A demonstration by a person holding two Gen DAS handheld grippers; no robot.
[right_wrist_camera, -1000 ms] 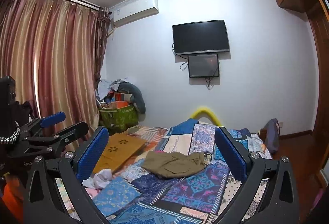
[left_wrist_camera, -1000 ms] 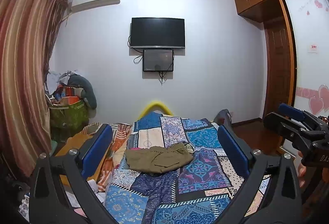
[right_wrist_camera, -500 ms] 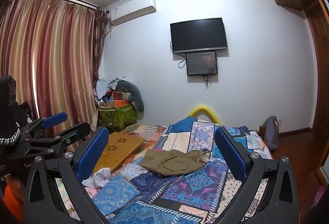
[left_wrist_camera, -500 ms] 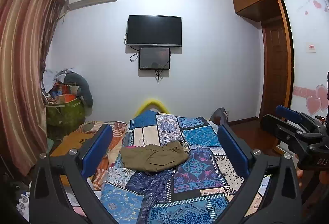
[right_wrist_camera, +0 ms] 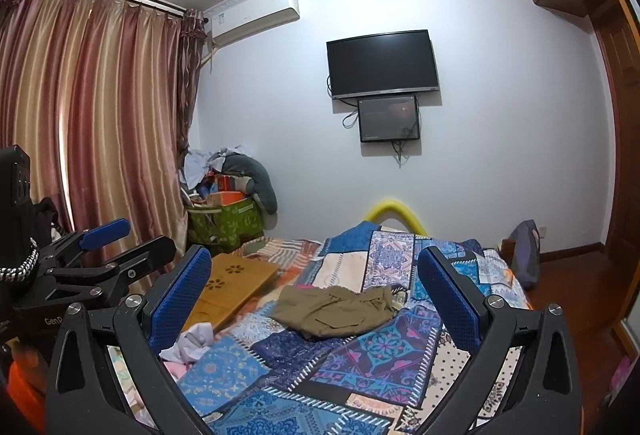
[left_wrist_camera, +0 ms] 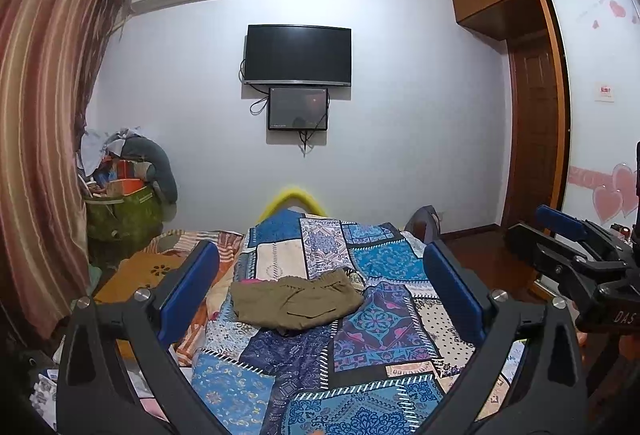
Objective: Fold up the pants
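A crumpled pair of olive-brown pants (left_wrist_camera: 296, 301) lies in a heap on the blue patchwork bedspread (left_wrist_camera: 372, 347), in the middle of the bed. It also shows in the right wrist view (right_wrist_camera: 336, 311). My left gripper (left_wrist_camera: 320, 271) is open and empty, held well back from and above the pants. My right gripper (right_wrist_camera: 314, 275) is open and empty too, equally far back. Each gripper shows in the other's view: the right one (left_wrist_camera: 560, 235) at the right edge, the left one (right_wrist_camera: 116, 239) at the left edge.
A wooden lap desk (right_wrist_camera: 228, 287) and loose white cloth (right_wrist_camera: 192, 343) lie on the bed's left side. A green bin (right_wrist_camera: 224, 223) piled with clutter stands by the curtains (right_wrist_camera: 92, 123). A TV (left_wrist_camera: 298, 53) hangs on the far wall. A wardrobe (left_wrist_camera: 532, 107) stands right.
Both views have drifted slightly, so the bed and pants sit a little lower and more centred. The pants have not moved. Both grippers stay open.
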